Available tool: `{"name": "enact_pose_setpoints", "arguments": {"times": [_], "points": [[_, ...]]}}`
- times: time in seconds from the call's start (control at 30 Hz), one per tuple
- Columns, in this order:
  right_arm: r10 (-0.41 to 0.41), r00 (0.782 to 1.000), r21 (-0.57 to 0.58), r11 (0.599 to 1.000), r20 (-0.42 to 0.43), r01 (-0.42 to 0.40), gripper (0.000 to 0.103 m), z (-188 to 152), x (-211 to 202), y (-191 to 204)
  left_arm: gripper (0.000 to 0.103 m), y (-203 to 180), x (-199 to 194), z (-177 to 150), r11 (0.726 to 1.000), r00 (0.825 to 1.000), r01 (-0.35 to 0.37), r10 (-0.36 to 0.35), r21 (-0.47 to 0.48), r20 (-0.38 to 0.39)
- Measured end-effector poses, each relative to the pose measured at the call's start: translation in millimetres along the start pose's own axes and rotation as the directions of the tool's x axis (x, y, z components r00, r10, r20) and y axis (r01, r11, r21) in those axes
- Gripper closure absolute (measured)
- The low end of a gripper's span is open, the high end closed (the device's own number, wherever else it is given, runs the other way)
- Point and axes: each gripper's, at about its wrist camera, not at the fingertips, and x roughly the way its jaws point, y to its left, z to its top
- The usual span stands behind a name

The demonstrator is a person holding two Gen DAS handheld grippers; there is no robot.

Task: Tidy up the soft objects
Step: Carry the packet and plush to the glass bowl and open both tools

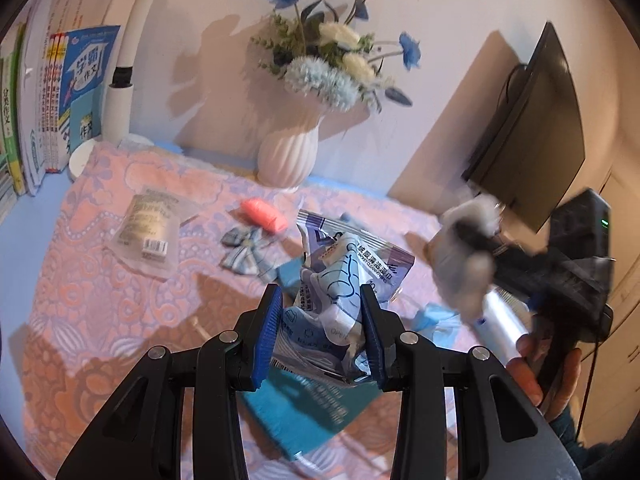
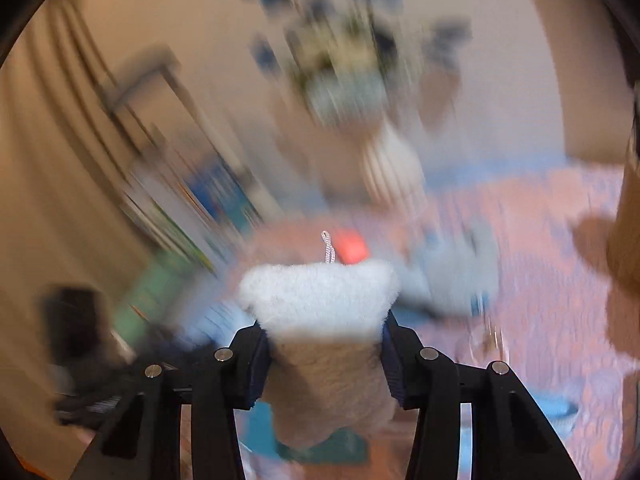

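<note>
**Patterned cloth, two soft items held above it**

Pink-and-lilac patterned cloth (image 1: 100,272) covers the work surface, with a white ribbed vase (image 1: 289,156) of blue and cream flowers at the back wall and a row of books (image 1: 60,92) standing at the left; on the cloth lie a clear sachet (image 1: 146,230), a coral roll (image 1: 264,216), a striped bow (image 1: 248,250) and a teal packet (image 1: 304,408).

Risks: your left gripper (image 1: 323,332) pinches only the crumpled lower part of the wet-wipes pack (image 1: 344,280), so the slick film may slide out if you tilt or swing it; the pack's upper half stands free above the pads and could buckle; your right-hand view is heavily smeared, which suggests a fast sweep, and a plush item squeezed near its middle can work loose under such motion; the vase stands close behind the loose items, so a wide swing toward the wall could tip it.

Grippers: your left gripper's jaws stand at a narrow gap, both blue pads pressed into the wet-wipes pack, held just above the teal packet; your right gripper (image 2: 326,354) is closed to a moderate gap on the fluffy plush toy (image 2: 320,300), its white furry end and thin loop projecting beyond the fingertips, its tan body between the pads, raised clear of the cloth.
</note>
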Motion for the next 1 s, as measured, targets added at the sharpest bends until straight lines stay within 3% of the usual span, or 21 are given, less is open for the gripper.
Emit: {"name": "enact_pose_setpoints", "arguments": {"times": [0.07, 0.17, 0.3, 0.43, 0.57, 0.77, 0.93, 1.0], "points": [[-0.002, 0.998, -0.027, 1.0, 0.055, 0.004, 0.056, 8, -13, 4, 0.068, -6, -1, 4, 1.0, 1.0, 0.01, -0.01, 0.003, 0.012], [-0.075, 0.995, -0.054, 0.995, 0.072, 0.079, 0.056, 12, -26, 5, 0.068, -17, -2, 8, 1.0, 1.0, 0.02, -0.02, 0.016, 0.019], [-0.109, 0.994, 0.019, 0.994, 0.009, 0.109, 0.056, 11, -34, -19, 0.068, -36, 4, 12, 0.998, 0.999, 0.032, -0.033, 0.056, 0.012], [-0.242, 0.966, 0.051, 0.967, -0.093, 0.248, 0.056, 1, -45, -46, 0.068, -61, 20, 15, 0.993, 0.999, 0.053, -0.051, 0.101, -0.015], [-0.32, 0.934, 0.064, 0.941, -0.161, 0.333, 0.056, -9, -69, -70, 0.068, -97, 37, 15, 0.983, 0.995, 0.097, -0.091, 0.157, -0.046], [-0.433, 0.886, 0.113, 0.884, -0.167, 0.453, 0.056, -14, -140, -104, 0.068, -176, 62, 11, 0.933, 0.976, 0.214, -0.19, 0.289, -0.108], [-0.513, 0.852, 0.201, 0.828, -0.106, 0.524, 0.056, -10, -203, -138, 0.068, -242, 81, 9, 0.886, 0.965, 0.262, -0.234, 0.383, -0.119], [-0.546, 0.833, 0.233, 0.802, -0.089, 0.55, 0.056, -9, -223, -150, 0.068, -269, 92, 9, 0.862, 0.953, 0.302, -0.268, 0.408, -0.14]]}}
